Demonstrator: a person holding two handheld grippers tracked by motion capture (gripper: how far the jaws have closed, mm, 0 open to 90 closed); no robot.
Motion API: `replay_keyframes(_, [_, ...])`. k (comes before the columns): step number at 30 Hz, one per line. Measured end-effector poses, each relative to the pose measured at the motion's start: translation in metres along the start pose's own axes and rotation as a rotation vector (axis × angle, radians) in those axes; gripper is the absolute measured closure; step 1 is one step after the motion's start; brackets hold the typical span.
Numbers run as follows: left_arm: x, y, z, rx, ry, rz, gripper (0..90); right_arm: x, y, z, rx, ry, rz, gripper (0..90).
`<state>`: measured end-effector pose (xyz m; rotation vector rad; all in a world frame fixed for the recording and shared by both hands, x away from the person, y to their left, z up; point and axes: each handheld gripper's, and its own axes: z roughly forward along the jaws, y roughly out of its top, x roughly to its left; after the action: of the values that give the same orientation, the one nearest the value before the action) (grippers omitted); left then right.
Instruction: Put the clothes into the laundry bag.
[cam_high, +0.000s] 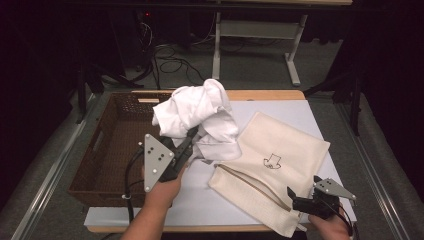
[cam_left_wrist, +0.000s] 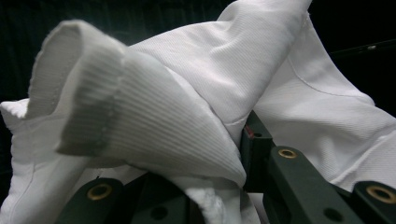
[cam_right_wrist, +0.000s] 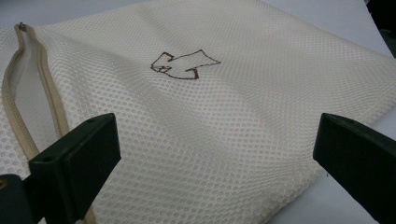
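High view: my left gripper's (cam_high: 191, 136) fingers pinch a bunched white garment (cam_high: 200, 117), lifted over the wicker basket's (cam_high: 107, 150) right edge. My right gripper's (cam_high: 292, 196) fingers gape wide (holding nothing) beside the cream mesh bag (cam_high: 277, 160), flat on the tabletop (cam_high: 200, 200).

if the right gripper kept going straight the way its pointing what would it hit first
Probably the cream mesh laundry bag: the right gripper has open jaws aimed low across its surface, toward the embroidered shirt logo. Depth is unclear.
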<state>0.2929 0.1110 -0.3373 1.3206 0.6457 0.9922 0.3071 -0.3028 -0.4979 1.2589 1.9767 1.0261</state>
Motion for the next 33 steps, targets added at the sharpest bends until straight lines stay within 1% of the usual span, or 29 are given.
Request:
replay_keyframes(2, [-0.010,-0.005,0.001,-0.001,-0.020,-0.009,75.8,0.000,0.000,-0.001,-0.004,0.000,-0.008,1.2])
replay_keyframes(4, [-0.018,-0.009,0.001,0.004,-0.039,-0.008,75.8,0.000,0.000,0.000,-0.005,0.000,-0.008,1.2])
replay_keyframes(6, [-0.024,-0.014,-0.001,0.007,-0.050,-0.002,75.8,-0.001,0.000,-0.001,-0.005,0.000,-0.008,1.2])
replay_keyframes(8, [-0.028,-0.017,-0.003,0.014,-0.056,-0.004,75.7,0.000,0.000,-0.001,-0.006,0.000,-0.007,1.2])
replay_keyframes(10, [-0.032,-0.020,-0.008,0.035,-0.066,0.016,75.7,-0.001,0.000,-0.001,-0.006,0.002,-0.007,1.2])
replay_keyframes(12, [-0.034,-0.022,-0.013,0.041,-0.070,0.023,75.7,0.000,0.000,0.000,-0.002,0.005,0.000,1.2])
replay_keyframes(13, [-0.035,-0.023,-0.016,0.046,-0.074,0.024,75.7,0.000,0.000,0.000,-0.002,0.005,-0.005,1.2])
replay_keyframes(15, [-0.036,-0.025,-0.022,0.052,-0.075,0.020,75.6,0.000,0.001,-0.001,-0.007,0.003,-0.007,1.2])
replay_keyframes(17, [-0.036,-0.029,-0.028,0.068,-0.076,0.008,75.6,0.000,0.001,-0.001,-0.009,0.002,-0.008,1.2])
replay_keyframes(21, [-0.039,-0.041,-0.039,0.113,-0.084,0.018,75.5,0.001,0.001,-0.001,-0.017,0.008,-0.009,1.2])
replay_keyframes(24, [-0.041,-0.052,-0.042,0.126,-0.093,0.022,75.4,0.001,0.002,-0.002,-0.023,0.012,-0.014,1.2])
replay_keyframes(25, [-0.041,-0.057,-0.043,0.123,-0.089,0.031,75.4,0.001,0.002,-0.002,-0.024,0.015,-0.010,1.2])
replay_keyframes(28, [-0.042,-0.071,-0.045,0.118,-0.090,0.024,75.3,0.002,0.002,-0.002,-0.033,0.032,-0.002,1.2])
replay_keyframes(31, [-0.042,-0.075,-0.045,0.139,-0.098,0.022,74.7,0.004,0.002,-0.001,-0.047,0.029,0.001,1.2])
replay_keyframes(33, [-0.043,-0.077,-0.047,0.130,-0.103,0.012,74.7,0.005,0.002,0.000,-0.047,0.029,0.003,1.2])
